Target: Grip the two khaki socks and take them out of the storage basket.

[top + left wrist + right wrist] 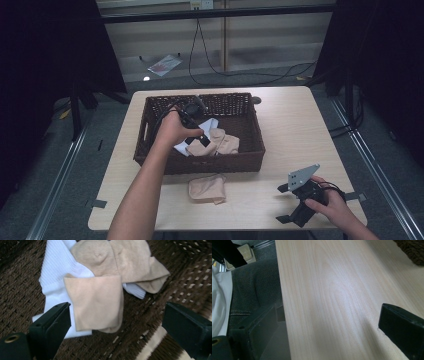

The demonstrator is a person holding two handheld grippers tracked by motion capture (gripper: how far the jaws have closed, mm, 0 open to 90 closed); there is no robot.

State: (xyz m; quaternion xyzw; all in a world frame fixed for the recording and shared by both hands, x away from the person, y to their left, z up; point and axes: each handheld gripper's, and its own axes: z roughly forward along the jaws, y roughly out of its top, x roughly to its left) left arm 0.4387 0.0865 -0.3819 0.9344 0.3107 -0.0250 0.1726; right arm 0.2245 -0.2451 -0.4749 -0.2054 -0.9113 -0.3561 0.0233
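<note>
Basket [150, 131] of dark brown wicker, standing at the middle of a pale wooden table [295, 130], long side toward the person. Inside it, a small heap of socks: beige socks [224, 141] folded over a white ribbed sock [207, 125], all lying on the woven floor. Seen closer in the left gripper view, a flat folded beige sock [96, 302] on top, a second beige sock [125, 262] behind it, white sock [56, 270] underneath and sticking out at both sides. Left gripper [197, 137] lowered into the basket just above that heap, jaws spread wide, nothing between them. Another beige sock [207, 188] out on the table, just in front of the basket's near wall. Right gripper [290, 197] well apart at the near right corner of the table, resting low over bare wood, jaws likewise wide apart and holding nothing.
</note>
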